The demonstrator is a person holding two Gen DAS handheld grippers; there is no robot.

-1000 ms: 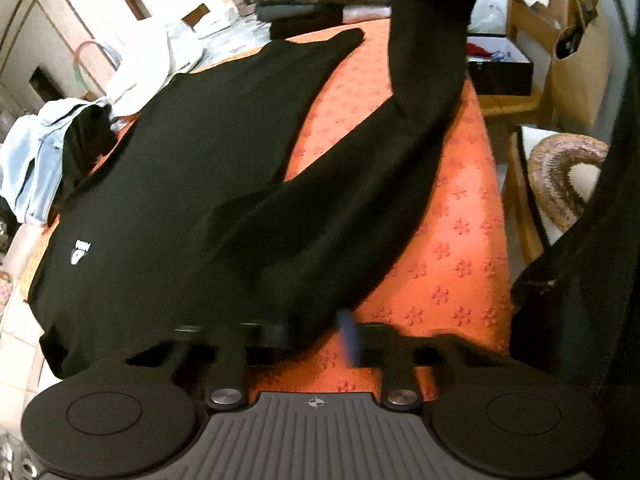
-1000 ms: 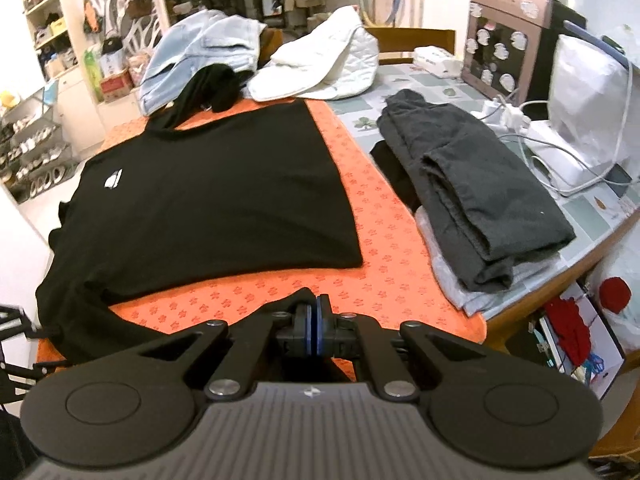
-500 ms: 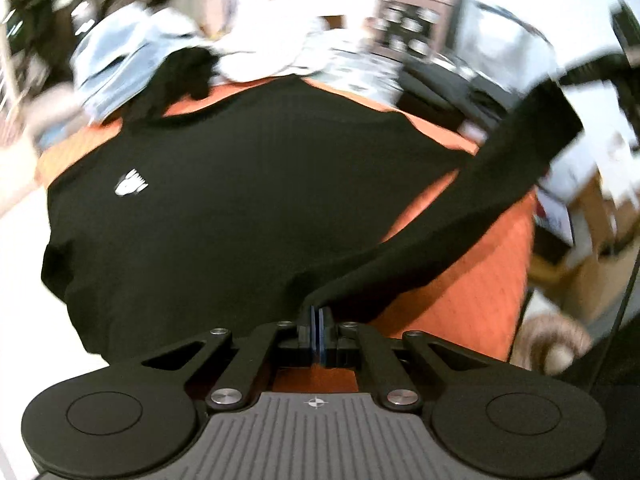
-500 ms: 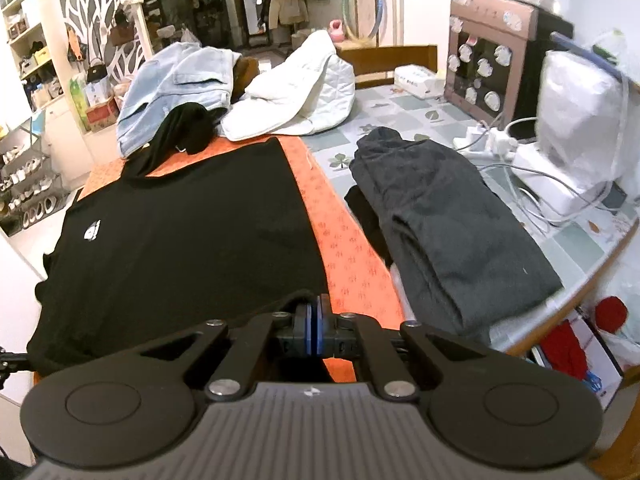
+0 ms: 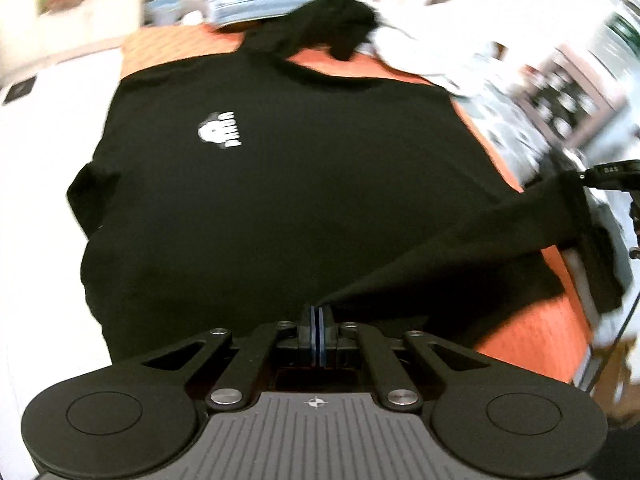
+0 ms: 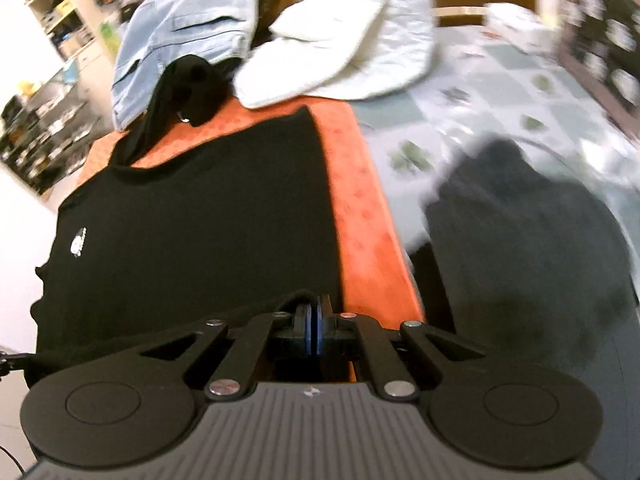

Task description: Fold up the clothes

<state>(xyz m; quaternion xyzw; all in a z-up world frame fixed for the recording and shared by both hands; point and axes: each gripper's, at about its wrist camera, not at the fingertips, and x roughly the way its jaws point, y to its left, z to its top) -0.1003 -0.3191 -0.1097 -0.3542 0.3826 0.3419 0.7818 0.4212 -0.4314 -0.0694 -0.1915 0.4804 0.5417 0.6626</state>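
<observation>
Each gripper, left [image 5: 319, 330] and right [image 6: 315, 330], has a matte black body with two round discs, a ribbed grey centre plate bearing a small crosshair mark, angled black link arms pinned by silver screws, and blue-edged finger pads [image 5: 313, 334].

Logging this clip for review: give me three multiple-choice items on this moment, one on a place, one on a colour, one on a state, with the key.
1. Where does the black shirt lie?
A. on the orange cloth
B. on a chair
C. on the floor

2. What colour is the logo on the shirt?
A. red
B. white
C. yellow

3. How are the two tools?
A. both open
B. one open
C. both shut on shirt fabric

Key: 1 A, orange shows along the shirt's edges. 2 B, the print is white on black. 3 C, the left tool and right tool each have their pads closed with black fabric pinched between them.
</observation>
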